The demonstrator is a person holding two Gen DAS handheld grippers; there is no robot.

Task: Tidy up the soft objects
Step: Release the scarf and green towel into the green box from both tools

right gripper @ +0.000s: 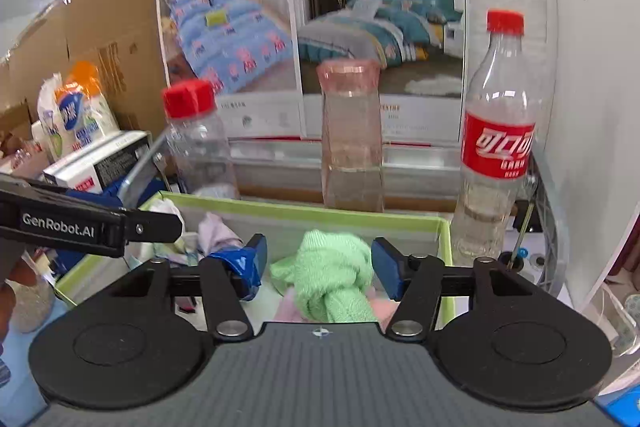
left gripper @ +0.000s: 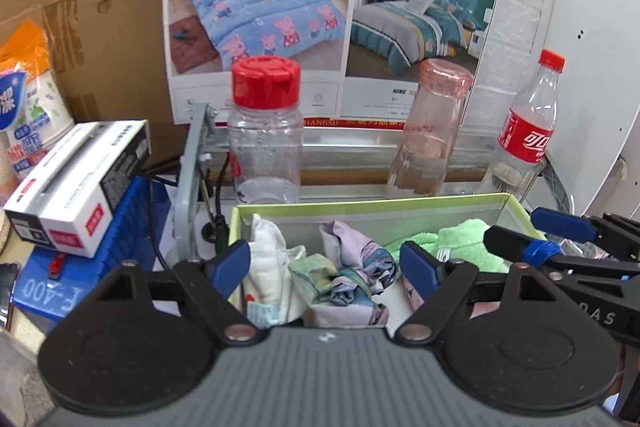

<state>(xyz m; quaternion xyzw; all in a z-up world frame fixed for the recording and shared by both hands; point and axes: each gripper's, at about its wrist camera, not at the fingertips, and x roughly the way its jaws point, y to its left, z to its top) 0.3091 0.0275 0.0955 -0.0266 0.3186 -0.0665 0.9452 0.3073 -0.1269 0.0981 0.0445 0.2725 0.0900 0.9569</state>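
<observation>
right gripper (right gripper: 318,269) hovers jaws wide around the soft green terry towel (right gripper: 334,277) in the green-rimmed cardboard box (right gripper: 304,205), left gripper (left gripper: 324,265) open too; light, floppy, pinch its bunched middle.

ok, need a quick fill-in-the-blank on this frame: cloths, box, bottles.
1. The cloth between the right gripper fingers is ____ in colour.
2. The cloths lie in a box with a light ____ rim.
3. Behind the box stand ____ clear containers, among them the cola bottle.
4. The wide jar has a ____ cap.

Missing words: green; green; three; red
</observation>
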